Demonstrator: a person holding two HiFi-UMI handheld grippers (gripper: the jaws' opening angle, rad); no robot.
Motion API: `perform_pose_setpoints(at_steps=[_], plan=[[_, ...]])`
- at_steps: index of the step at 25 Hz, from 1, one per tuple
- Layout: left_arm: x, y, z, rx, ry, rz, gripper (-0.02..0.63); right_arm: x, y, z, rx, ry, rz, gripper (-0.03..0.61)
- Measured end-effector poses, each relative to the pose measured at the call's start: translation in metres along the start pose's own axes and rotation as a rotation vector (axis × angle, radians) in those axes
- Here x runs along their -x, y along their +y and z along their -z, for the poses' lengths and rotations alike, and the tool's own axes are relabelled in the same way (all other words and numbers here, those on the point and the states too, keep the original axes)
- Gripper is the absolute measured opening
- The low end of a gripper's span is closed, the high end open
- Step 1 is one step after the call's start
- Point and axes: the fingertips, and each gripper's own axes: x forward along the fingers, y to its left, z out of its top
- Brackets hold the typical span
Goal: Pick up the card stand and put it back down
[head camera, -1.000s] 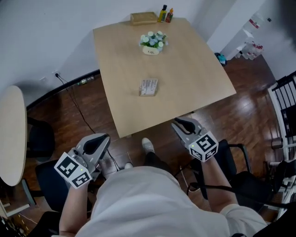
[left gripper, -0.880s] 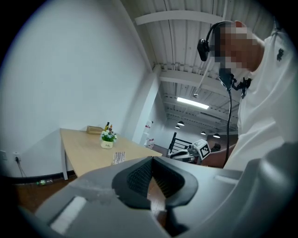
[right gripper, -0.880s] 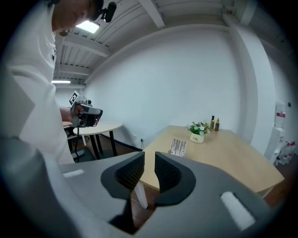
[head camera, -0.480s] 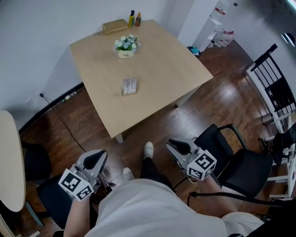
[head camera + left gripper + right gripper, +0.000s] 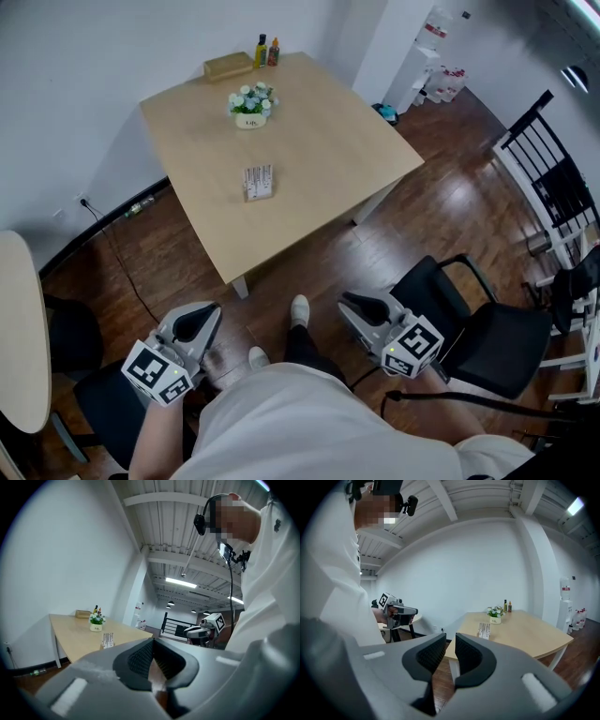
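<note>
A white pot (image 5: 249, 120) of flowers (image 5: 250, 97) and the boxy card stand (image 5: 258, 182) sit on a pale wood surface (image 5: 328, 141), the right gripper (image 5: 446, 651) has its ribbed fingers slightly parted and empty, and the left gripper (image 5: 153, 654) has its fingers seemingly touching.

No wording can be read anywhere. The card stand (image 5: 258, 182) at the middle of the desk (image 5: 328, 141) carries rows of print too small to make out, and the white flower pot (image 5: 250, 120) toward the far side bears a small illegible mark.
</note>
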Motion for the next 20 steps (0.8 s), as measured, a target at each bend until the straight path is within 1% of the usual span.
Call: perform_pose_setpoints(at_steps=[3, 10, 14, 20], plan=[[0.004, 0.001, 0.003, 0.006, 0.000, -0.013, -0.007, -0.002, 0.000, 0.000, 0.006, -0.002, 0.000, 0.064], [0.014, 0.005, 0.006, 0.020, 0.002, -0.042, -0.007, -0.013, 0.008, -0.004, 0.025, 0.001, -0.034, 0.061], [0.016, 0.005, 0.006, 0.021, -0.001, -0.042, -0.007, -0.016, 0.011, -0.006, 0.047, 0.011, -0.041, 0.061], [0.013, 0.005, 0.008, 0.026, 0.001, -0.028, -0.007, -0.016, 0.012, -0.007, 0.034, 0.004, -0.042, 0.060]])
